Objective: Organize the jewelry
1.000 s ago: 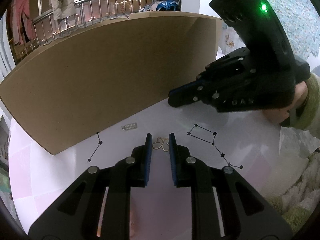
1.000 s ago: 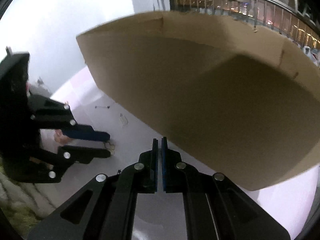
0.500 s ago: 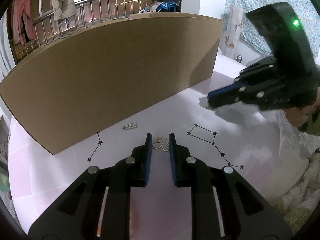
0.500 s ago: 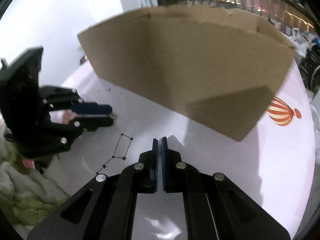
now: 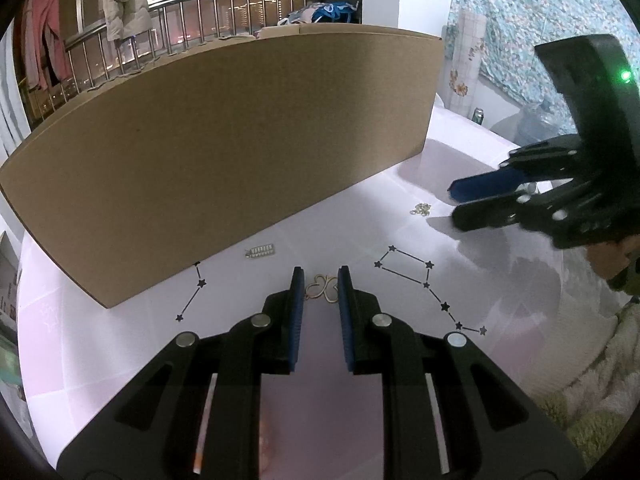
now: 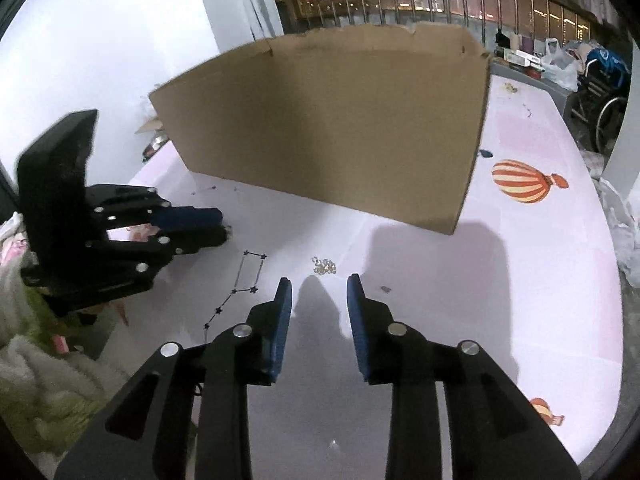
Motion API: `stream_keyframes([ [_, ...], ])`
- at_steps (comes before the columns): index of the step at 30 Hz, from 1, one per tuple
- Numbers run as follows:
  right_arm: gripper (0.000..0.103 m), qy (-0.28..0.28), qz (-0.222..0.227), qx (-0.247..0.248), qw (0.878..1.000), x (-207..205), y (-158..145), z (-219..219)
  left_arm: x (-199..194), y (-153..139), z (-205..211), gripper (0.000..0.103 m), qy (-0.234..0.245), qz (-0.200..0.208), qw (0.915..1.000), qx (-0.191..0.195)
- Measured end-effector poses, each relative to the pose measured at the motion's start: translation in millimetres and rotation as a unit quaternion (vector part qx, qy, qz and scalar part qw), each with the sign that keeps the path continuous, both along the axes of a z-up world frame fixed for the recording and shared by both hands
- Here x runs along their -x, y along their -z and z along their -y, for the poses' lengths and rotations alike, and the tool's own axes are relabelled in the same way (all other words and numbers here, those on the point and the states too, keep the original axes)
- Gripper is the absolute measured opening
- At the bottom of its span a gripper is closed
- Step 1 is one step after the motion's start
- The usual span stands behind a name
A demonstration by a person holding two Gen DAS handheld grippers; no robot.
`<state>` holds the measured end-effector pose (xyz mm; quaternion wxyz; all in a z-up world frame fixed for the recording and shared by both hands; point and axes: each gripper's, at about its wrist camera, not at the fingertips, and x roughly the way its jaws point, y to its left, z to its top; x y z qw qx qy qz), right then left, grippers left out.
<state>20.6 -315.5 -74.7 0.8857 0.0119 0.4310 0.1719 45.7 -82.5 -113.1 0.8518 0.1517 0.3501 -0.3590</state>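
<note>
1. Partly hidden, a gold butterfly-shaped piece [image 5: 321, 291] lies on the table [image 5: 360, 380] between the left gripper [image 5: 319, 288] tips; its jaws stand slightly apart, and contact is unclear.
2. Ahead of the right gripper [image 6: 319, 292] lies a small chain [image 6: 325, 266]; its jaws are opening, nothing between them.
3. Near the cardboard box [image 5: 224, 152] edge lies a small silver bar [image 5: 261, 251].
4. Open tabletop spreads between the grippers.

gold butterfly pendant [image 5: 321, 291], silver bar clip [image 5: 261, 251], small chain heap [image 6: 324, 265], flat on tablecloth
</note>
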Motion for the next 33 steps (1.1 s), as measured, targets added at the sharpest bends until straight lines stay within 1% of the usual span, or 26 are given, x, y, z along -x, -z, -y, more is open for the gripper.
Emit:
stream_keyframes([
  [4, 0.029, -0.008, 0.012, -0.001, 1.0, -3.3, 1.5, -4.3, -0.5, -0.5, -0.2, 0.016, -0.001, -0.001, 1.0, 0.001],
  [9, 0.029, -0.031, 0.03, 0.023, 0.999, -6.4, 1.9, -12.0, -1.0, 0.1, -0.4, 0.016, 0.001, -0.002, 1.0, 0.001],
  [11, 0.025, -0.044, 0.035, 0.039, 0.998, -7.2, 1.9, -14.2, -1.0, 0.5, -0.1, 0.016, 0.002, -0.001, 1.0, 0.001],
  [13, 0.024, -0.062, 0.039, 0.057, 0.996, -8.1, 1.4, -16.8, -1.1, 0.8, 0.1, 0.016, 0.003, -0.001, 1.0, -0.001],
  [19, 0.021, -0.111, 0.048, 0.067, 0.99, -10.2, -0.3, -17.3, -0.4, 0.2, 1.7, 0.016, 0.006, -0.001, 1.0, -0.003],
  [24, 0.015, -0.153, 0.041, 0.056, 0.986, -15.5, -2.6, -11.5, 0.0, 0.0, 3.4, 0.016, 0.012, 0.0, 0.9999, -0.007],
  [27, 0.005, -0.156, 0.031, 0.04, 0.986, -22.1, -4.1, -4.8, 0.1, -0.8, 6.1, 0.016, 0.015, 0.0, 0.9998, -0.01],
  [30, 0.004, -0.148, 0.023, 0.013, 0.989, -25.6, -3.7, 3.5, 0.2, -1.7, 8.2, 0.016, 0.016, 0.0, 0.9998, -0.011],
  [33, 0.004, -0.141, 0.021, 0.001, 0.99, -25.9, -4.3, 5.7, 0.1, -2.2, 8.9, 0.016, 0.018, 0.0, 0.9998, -0.011],
])
